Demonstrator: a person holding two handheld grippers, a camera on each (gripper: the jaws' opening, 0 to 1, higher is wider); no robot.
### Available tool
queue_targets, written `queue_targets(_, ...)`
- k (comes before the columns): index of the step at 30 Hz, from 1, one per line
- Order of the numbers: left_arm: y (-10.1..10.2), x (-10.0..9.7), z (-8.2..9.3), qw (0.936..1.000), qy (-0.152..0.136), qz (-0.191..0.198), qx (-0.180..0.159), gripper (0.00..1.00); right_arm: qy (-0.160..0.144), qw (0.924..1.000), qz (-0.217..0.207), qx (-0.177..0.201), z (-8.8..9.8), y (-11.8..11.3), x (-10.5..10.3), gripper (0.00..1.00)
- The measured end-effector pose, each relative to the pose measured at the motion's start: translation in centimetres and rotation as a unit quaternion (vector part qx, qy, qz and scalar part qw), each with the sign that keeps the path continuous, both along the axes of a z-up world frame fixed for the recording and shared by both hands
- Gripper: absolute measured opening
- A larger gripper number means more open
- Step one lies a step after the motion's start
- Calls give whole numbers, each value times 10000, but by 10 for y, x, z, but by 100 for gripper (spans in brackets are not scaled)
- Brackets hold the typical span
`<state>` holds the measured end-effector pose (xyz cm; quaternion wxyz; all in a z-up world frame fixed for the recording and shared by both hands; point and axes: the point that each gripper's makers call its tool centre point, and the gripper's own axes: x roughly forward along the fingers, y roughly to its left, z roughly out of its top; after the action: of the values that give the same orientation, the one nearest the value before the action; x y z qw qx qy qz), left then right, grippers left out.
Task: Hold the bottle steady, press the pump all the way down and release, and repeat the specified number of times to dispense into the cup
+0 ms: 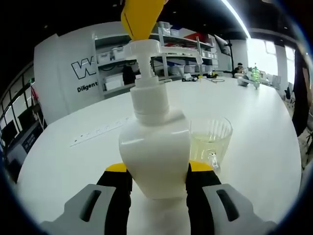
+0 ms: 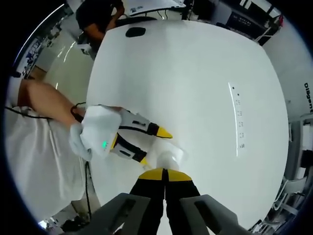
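- Your left tool (image 1: pixel 156 178) is clamped on the base of the white pump bottle (image 1: pixel 155 142): its two yellow-tipped jaws press against the bottle's sides, one on each flank, and the bottle stands upright on the white table (image 1: pixel 254 127).
- Just beside the bottle, on its right in the left gripper view, stands a ribbed clear glass cup (image 1: pixel 209 142) with a little pale liquid in the bottom — it sits under the side of the pump head (image 1: pixel 144 51).
- Above the pump head, the yellow tip of your right tool (image 1: pixel 141 17) comes down from the top edge and rests on the pump; the pump stem shows extended above the collar.
- In the right gripper view, your right tool (image 2: pixel 165 175) has its jaws closed together, tips touching, and holds nothing between them. It points straight down over the bottle's top (image 2: pixel 168 157).
- From that same view your left tool (image 2: pixel 156 146) reaches in from the left, held by your hand (image 2: pixel 93 137), its jaws either side of the bottle.
- Farther off: a strip of sockets (image 2: pixel 238 122) set in the table, and shelving with bins (image 1: pixel 161 58) against the wall behind.
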<state>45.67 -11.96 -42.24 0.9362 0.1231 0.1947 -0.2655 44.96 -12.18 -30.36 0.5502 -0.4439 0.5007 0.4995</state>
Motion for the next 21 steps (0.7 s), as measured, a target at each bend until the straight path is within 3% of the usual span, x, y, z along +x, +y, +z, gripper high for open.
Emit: queue_targets(21, 0, 0, -1, 10000, -6, -14, 14, 41, 52, 9999, -59, -99, -2, 0, -4, 0)
